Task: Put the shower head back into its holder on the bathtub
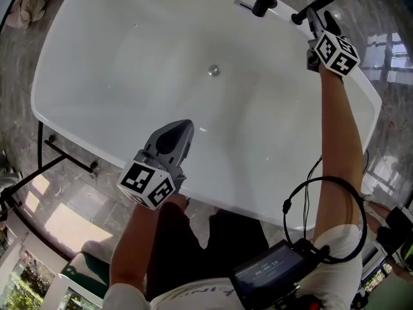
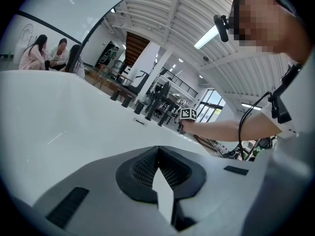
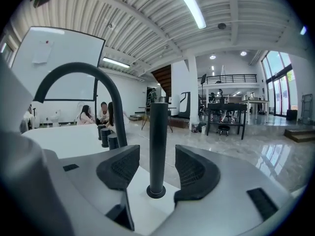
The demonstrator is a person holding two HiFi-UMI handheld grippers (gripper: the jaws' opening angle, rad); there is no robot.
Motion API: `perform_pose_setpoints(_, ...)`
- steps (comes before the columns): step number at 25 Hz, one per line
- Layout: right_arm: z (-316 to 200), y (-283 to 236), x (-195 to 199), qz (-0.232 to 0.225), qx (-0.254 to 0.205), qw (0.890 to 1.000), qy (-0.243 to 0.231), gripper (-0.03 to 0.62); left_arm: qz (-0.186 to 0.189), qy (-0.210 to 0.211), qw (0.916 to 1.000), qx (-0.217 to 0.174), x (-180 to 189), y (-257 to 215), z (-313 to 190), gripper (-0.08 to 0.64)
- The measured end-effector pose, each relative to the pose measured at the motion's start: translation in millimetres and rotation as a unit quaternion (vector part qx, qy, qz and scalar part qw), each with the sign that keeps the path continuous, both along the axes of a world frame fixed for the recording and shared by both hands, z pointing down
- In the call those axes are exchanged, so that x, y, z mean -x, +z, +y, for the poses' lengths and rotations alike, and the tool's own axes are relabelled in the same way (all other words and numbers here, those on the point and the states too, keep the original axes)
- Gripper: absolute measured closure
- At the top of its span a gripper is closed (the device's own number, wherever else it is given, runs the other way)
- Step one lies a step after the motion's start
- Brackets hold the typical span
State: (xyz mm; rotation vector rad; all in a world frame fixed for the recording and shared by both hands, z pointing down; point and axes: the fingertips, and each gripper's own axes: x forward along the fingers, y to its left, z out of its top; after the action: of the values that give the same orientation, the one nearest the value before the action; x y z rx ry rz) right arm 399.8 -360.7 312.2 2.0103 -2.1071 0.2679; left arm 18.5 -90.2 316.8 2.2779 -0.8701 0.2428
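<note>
The black stick-shaped shower head (image 3: pixel 157 141) stands upright in its round holder (image 3: pixel 156 192) on the white rim of the bathtub (image 1: pixel 64 124). My right gripper (image 3: pixel 157 170) is open, with one pad on either side of the shower head and a gap on both sides. In the head view the right gripper (image 1: pixel 316 19) is at the tub's far right corner beside the shower head (image 1: pixel 314 7). My left gripper (image 1: pixel 177 137) hovers over the tub's near side, shut with nothing in it; the left gripper view shows its pads (image 2: pixel 142 168) meeting.
A black arched faucet (image 3: pixel 74 70) and black knobs (image 3: pixel 105 136) stand on the rim left of the holder. The drain (image 1: pixel 213 70) sits mid-tub. A black metal frame (image 1: pixel 64 154) runs along the marble floor at the left. People sit far off (image 3: pixel 93 114).
</note>
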Motion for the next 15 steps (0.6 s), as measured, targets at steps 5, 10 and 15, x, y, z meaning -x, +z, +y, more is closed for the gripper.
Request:
perform_pose_setpoints(5, 43, -42, 2, -0.033, -0.053, 0.998, 0.002, 0.382, 0.007, -0.006, 1.0, 0.0, -1, -10, 8, 0.545)
perform_pose_setpoints(10, 105, -101, 15, -0.042, -0.099, 0.994, -0.008, 0.385, 0.005, 0.013, 0.9995, -0.029, -17, -45, 12, 0.546)
perform_pose_setpoints(15, 175, -174, 28, -0.056, -0.129, 0.99, -0.026, 0.435, 0.008, 0.035, 0.9962, -0.079, -41, -113, 20, 0.546)
